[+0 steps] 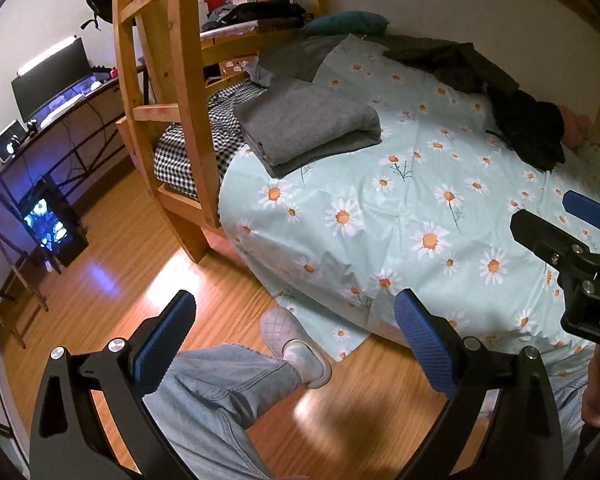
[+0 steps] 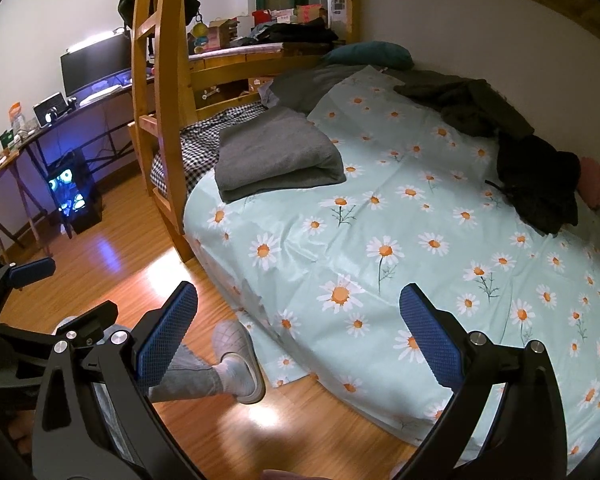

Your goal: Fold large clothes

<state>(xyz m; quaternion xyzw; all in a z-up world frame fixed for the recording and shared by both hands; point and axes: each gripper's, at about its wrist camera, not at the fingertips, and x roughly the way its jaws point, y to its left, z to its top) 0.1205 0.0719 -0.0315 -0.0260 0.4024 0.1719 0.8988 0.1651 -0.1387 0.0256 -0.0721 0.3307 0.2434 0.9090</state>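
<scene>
I had both claws spread wide and empty, the left gripper [image 1: 296, 332] and right gripper [image 2: 300, 328] hanging over the floor at the bed's near edge. The dark crumpled clothes [image 2: 536, 188] lay well ahead and to the right, against the wall, strung along it, so I judged the right claw nearer. A folded grey garment [image 2: 276, 160] already sat on the daisy sheet [image 2: 380, 248] to the left

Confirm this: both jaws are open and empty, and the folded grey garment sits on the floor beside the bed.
Not quite. The folded grey garment lies on the bed, near its ladder-side edge, not on the floor; the right wrist view shows this. The left gripper and right gripper are open and empty.
</scene>
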